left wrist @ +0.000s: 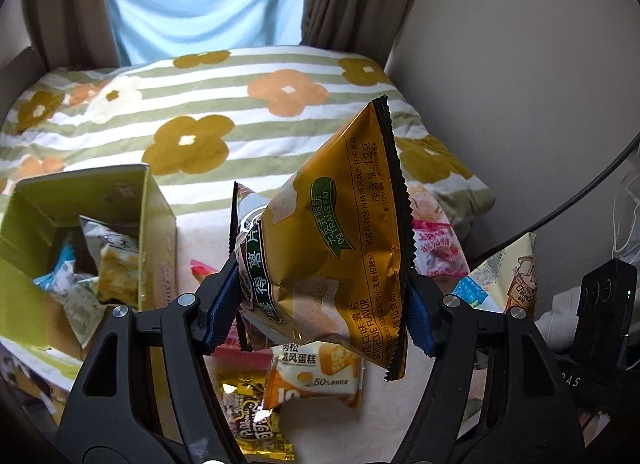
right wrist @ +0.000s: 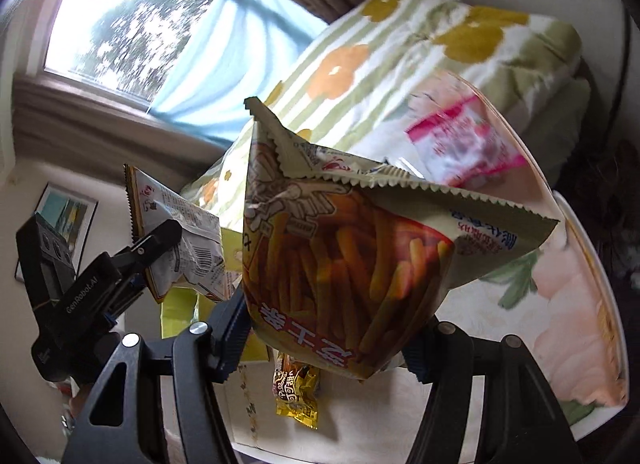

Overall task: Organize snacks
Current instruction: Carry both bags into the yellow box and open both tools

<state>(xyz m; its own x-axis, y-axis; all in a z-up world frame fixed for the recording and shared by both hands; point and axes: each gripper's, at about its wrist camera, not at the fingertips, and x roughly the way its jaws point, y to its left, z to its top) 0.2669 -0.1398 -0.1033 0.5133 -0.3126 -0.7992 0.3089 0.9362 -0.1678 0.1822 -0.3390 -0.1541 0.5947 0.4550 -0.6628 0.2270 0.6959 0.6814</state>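
Observation:
My left gripper [left wrist: 320,308] is shut on a gold barbecue chip bag [left wrist: 340,232], held up above the table. A green box [left wrist: 152,232] with several snack packets inside stands to its left. My right gripper [right wrist: 332,336] is shut on a pale green bag of fry-shaped sticks [right wrist: 360,256], also lifted. In the right wrist view the left gripper [right wrist: 132,264] appears at the left with its bag seen from the back [right wrist: 188,248]. Loose packets lie below: an orange cake packet [left wrist: 316,376], a yellow packet [left wrist: 256,424] [right wrist: 298,392] and a pink packet [left wrist: 436,248].
A flower-patterned quilt [left wrist: 200,112] lies behind the table. A window with a blue curtain [left wrist: 200,4] is at the back. A white wall [left wrist: 520,84] stands on the right. A bread packet [left wrist: 504,284] lies at the right. A black device [left wrist: 600,316] sits far right.

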